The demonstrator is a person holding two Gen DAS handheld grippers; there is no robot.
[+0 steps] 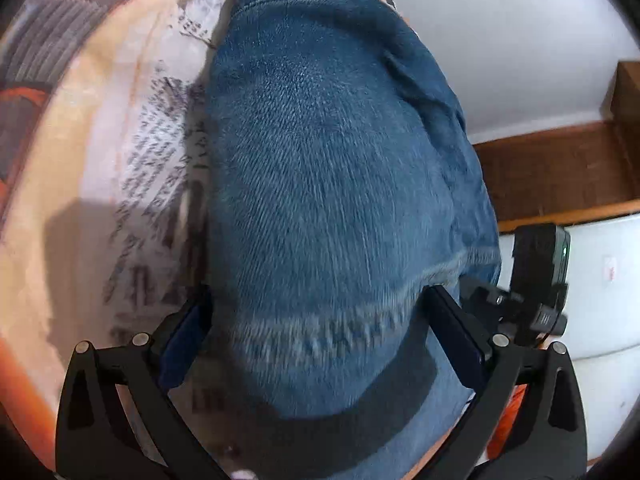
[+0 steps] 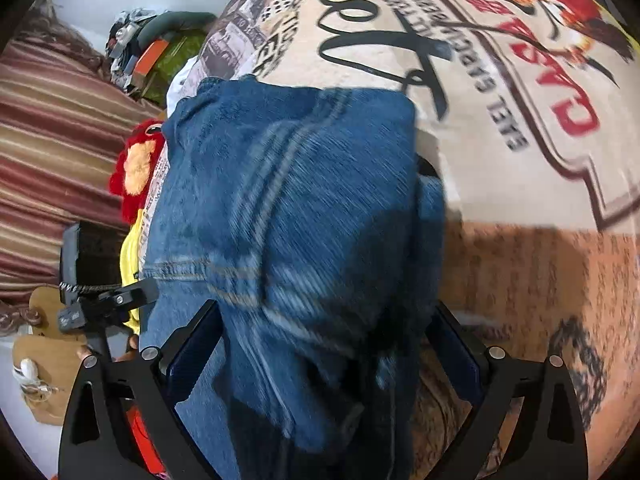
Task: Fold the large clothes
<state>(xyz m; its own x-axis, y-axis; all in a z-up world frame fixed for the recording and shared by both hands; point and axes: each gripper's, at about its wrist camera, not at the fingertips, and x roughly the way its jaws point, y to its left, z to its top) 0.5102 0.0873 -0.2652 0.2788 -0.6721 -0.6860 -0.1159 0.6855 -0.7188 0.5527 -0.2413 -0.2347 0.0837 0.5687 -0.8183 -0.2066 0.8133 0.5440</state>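
Observation:
Blue jeans lie folded in a thick stack on a printed bedspread. My left gripper is open, its fingers wide apart on either side of a faded hem of the denim. In the right wrist view the jeans show a double-stitched seam running toward me over the bedspread. My right gripper is also open and straddles the near end of the stack. The cloth under both grippers is blurred. Neither view shows whether the pads touch the denim.
A brown wooden ledge and white wall are to the right of the bed. A black device sits close beside my left gripper. A red plush toy, striped fabric and a clothes pile crowd the bed's left side.

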